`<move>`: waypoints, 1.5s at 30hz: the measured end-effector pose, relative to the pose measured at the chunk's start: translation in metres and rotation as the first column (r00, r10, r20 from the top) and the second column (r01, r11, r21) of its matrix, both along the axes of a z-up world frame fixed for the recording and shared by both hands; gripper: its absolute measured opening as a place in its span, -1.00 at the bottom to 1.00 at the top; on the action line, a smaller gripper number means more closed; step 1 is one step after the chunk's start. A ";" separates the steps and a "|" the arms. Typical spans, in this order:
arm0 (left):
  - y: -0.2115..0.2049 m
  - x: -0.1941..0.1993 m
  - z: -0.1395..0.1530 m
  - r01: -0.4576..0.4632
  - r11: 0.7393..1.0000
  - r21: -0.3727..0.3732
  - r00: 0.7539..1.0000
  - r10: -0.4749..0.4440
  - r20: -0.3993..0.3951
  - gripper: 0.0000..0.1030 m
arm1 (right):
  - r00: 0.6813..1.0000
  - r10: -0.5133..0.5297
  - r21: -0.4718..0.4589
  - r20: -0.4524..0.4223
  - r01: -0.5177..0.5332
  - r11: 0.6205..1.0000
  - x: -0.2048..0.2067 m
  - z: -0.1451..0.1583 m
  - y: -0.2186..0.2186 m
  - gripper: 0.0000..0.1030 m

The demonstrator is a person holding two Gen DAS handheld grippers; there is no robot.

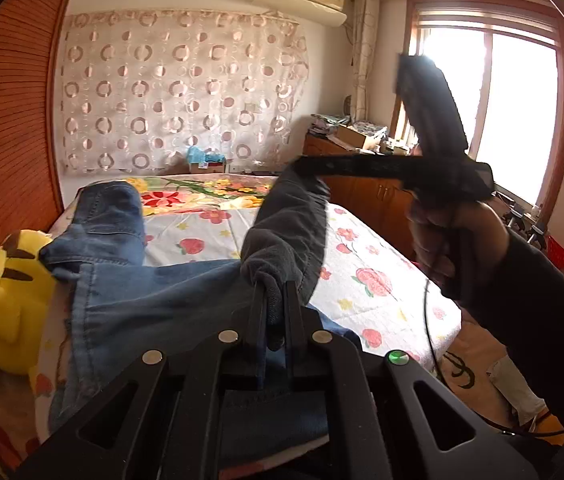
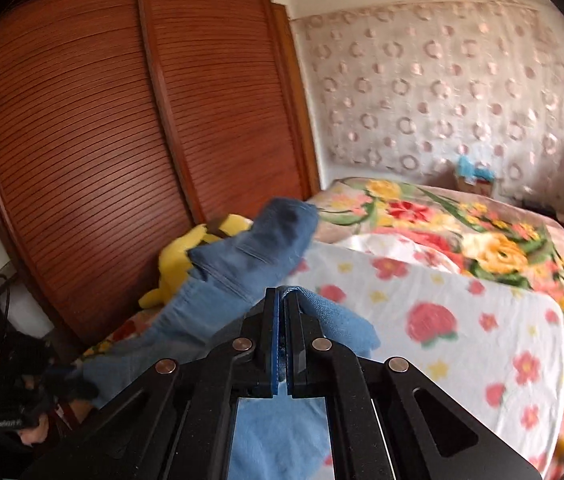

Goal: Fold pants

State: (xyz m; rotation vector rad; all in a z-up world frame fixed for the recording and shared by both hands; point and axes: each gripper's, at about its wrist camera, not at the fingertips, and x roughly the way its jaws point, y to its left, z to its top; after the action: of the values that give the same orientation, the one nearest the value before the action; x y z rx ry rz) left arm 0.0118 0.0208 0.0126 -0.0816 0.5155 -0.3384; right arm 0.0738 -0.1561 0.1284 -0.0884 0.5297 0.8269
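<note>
Blue denim pants [image 1: 121, 300] lie across the near left of the bed, one leg reaching back along the left edge. My left gripper [image 1: 273, 292] is shut on a fold of the pants that rises dark and backlit to the right [image 1: 294, 224]. My right gripper shows in the left wrist view [image 1: 302, 166], held high in a gloved hand, pinching the far end of that raised fabric. In the right wrist view my right gripper [image 2: 282, 294] is shut on the blue pants [image 2: 249, 248], lifted above the bed.
A yellow plush toy [image 1: 5, 304] sits at the bed's left edge [image 2: 185, 252], against the wooden wardrobe [image 2: 101, 120]. The flowered bedsheet [image 1: 362, 264] stretches right. A blanket [image 2: 462, 220] lies at the bed's head. A cluttered cabinet [image 1: 354, 132] stands by the window.
</note>
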 end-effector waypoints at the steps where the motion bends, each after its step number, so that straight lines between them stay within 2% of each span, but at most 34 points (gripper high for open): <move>1: 0.004 -0.003 0.001 -0.008 1.000 -0.005 1.000 0.008 -0.006 -0.85 | 1.000 0.018 -0.005 0.003 -0.018 1.000 0.001 0.002 0.012 -0.97; 9: 0.023 -0.014 -0.022 -0.056 0.998 -0.003 0.996 0.056 -0.069 -0.85 | 0.988 0.153 -0.061 -0.034 -0.155 0.986 0.079 -0.045 0.074 -0.98; 15: 0.044 -0.008 -0.057 -0.128 0.991 0.030 0.981 0.131 -0.145 -0.85 | 0.979 0.185 -0.133 -0.086 -0.195 0.972 0.090 -0.078 0.115 -0.98; 18: 0.050 -0.003 -0.072 -0.147 0.988 0.044 0.971 0.153 -0.182 -0.73 | 0.977 0.180 -0.155 -0.111 -0.196 0.968 0.095 -0.093 0.133 -0.98; 21: 0.055 -0.001 -0.079 -0.170 0.984 0.045 0.964 0.175 -0.201 -0.48 | 0.978 0.170 -0.173 -0.120 -0.189 0.967 0.099 -0.099 0.146 -0.97; 23: 0.059 -0.001 -0.081 -0.179 0.983 0.039 0.962 0.183 -0.204 -0.09 | 0.977 0.172 -0.181 -0.122 -0.193 0.964 0.098 -0.104 0.151 -0.97; 27: 0.064 -0.001 -0.079 -0.191 0.981 0.031 0.961 0.193 -0.197 -0.04 | 0.980 0.151 -0.178 -0.129 -0.172 0.969 0.103 -0.102 0.157 -0.97; 28: 0.064 0.000 -0.079 -0.192 0.981 0.028 0.961 0.194 -0.195 -0.04 | 0.981 0.141 -0.173 -0.132 -0.163 0.971 0.105 -0.100 0.155 -0.91; 29: 0.063 0.001 -0.078 -0.199 0.980 0.026 0.961 0.201 -0.190 -0.04 | 0.983 0.131 -0.174 -0.132 -0.153 0.973 0.107 -0.101 0.156 -0.71; 30: 0.062 0.002 -0.078 -0.202 0.979 0.026 0.961 0.203 -0.188 -0.04 | 0.985 0.118 -0.181 -0.122 -0.139 0.974 0.106 -0.098 0.153 -0.60; 32: 0.058 0.007 -0.079 -0.192 0.981 0.032 0.963 0.195 -0.187 -0.04 | 0.988 0.110 -0.195 -0.111 -0.130 0.972 0.107 -0.097 0.150 0.07; 33: 0.055 0.008 -0.080 -0.188 0.982 0.037 0.964 0.191 -0.187 -0.04 | 0.990 0.100 -0.204 -0.098 -0.118 0.972 0.105 -0.096 0.146 0.12; 39: 0.036 0.021 -0.094 -0.147 0.985 0.093 0.965 0.163 -0.207 -0.04 | 0.999 0.035 -0.233 -0.021 -0.038 0.972 0.092 -0.090 0.099 0.12; 43: 0.027 0.027 -0.105 -0.155 0.974 0.167 0.959 0.189 -0.210 -0.04 | 1.000 -0.027 -0.269 0.001 0.026 0.963 0.078 -0.113 0.061 0.12; 45: 0.028 0.029 -0.110 -0.171 0.966 0.193 0.955 0.210 -0.209 -0.04 | 0.998 -0.055 -0.282 -0.022 0.047 0.958 0.074 -0.130 0.047 0.12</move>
State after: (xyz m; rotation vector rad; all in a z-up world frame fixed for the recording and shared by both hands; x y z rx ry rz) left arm 0.0409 0.0484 -0.0970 -0.0017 0.7572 -0.0929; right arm 0.1481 -0.1089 -0.0020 -0.3235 0.6727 0.6994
